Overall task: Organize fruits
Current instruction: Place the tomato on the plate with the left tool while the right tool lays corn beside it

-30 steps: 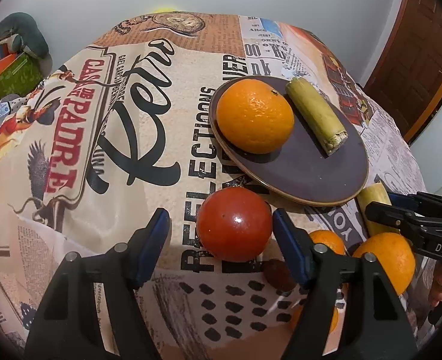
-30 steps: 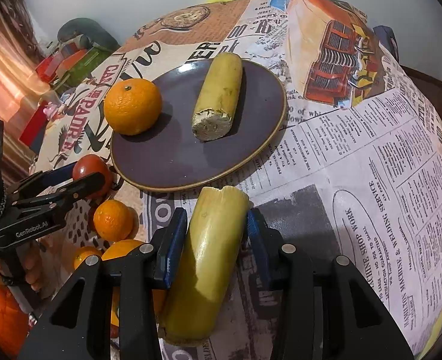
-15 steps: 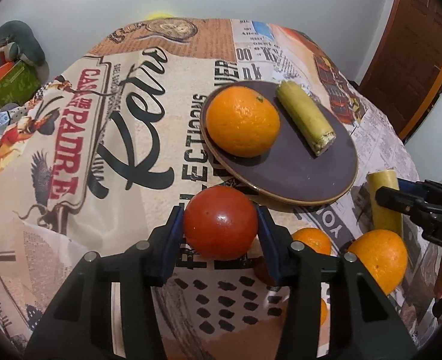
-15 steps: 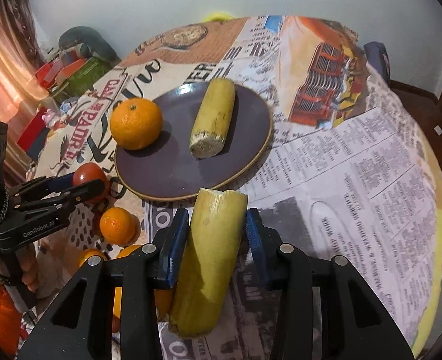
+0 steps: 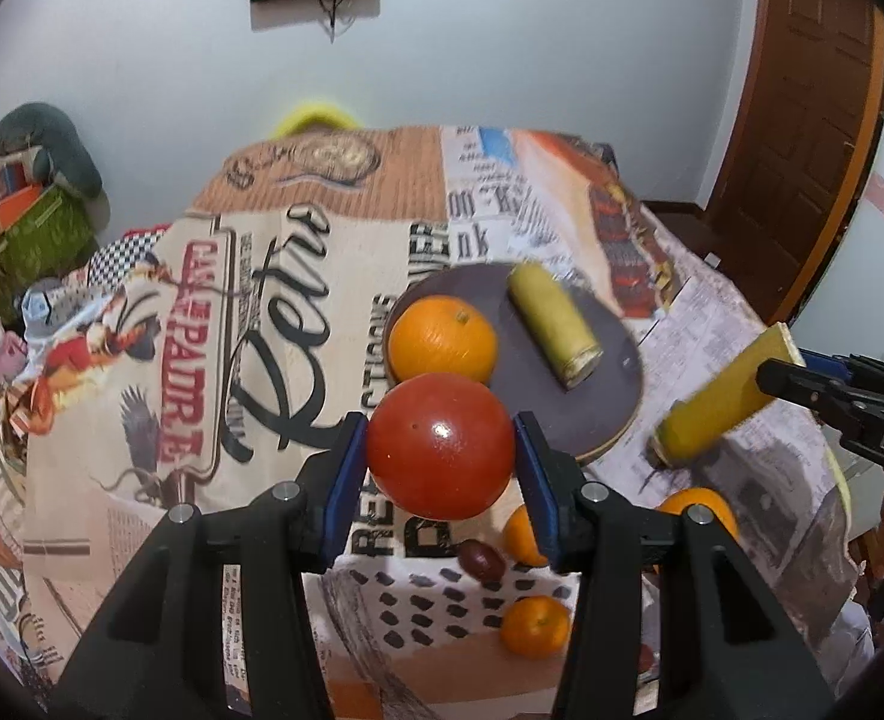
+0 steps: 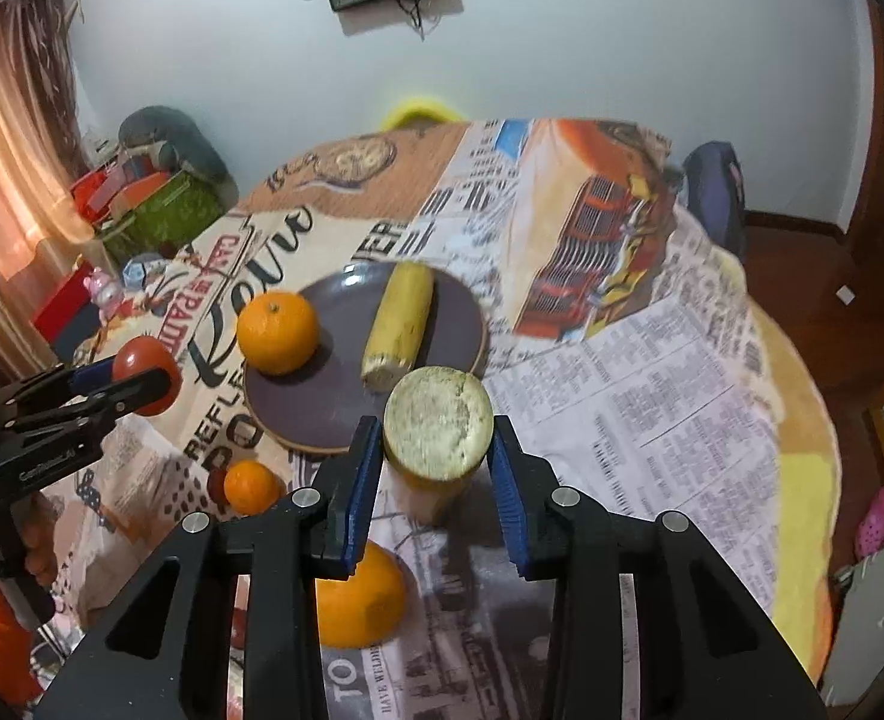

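My left gripper (image 5: 440, 468) is shut on a red tomato (image 5: 440, 455) and holds it above the table, near the front left rim of the dark purple plate (image 5: 610, 384). My right gripper (image 6: 435, 471) is shut on a yellow banana piece (image 6: 438, 420), lifted off the table with its cut end toward the camera; it also shows in the left wrist view (image 5: 718, 402). The plate (image 6: 321, 414) carries an orange (image 6: 276, 333) and another banana piece (image 6: 398, 324). Loose oranges lie near the table's front: one small (image 6: 251, 486), one large (image 6: 357, 597).
A small dark fruit (image 5: 481, 558) and two small oranges (image 5: 535, 626) lie on the printed tablecloth (image 5: 201, 360) below the left gripper. Boxes and toys (image 6: 135, 210) are stacked off the table's left side. A wooden door (image 5: 814, 120) stands at right.
Both grippers have risen from the table. The left one closed on the tomato and lifted it. The right one lifted the banana piece and tilted its cut end up toward the camera.
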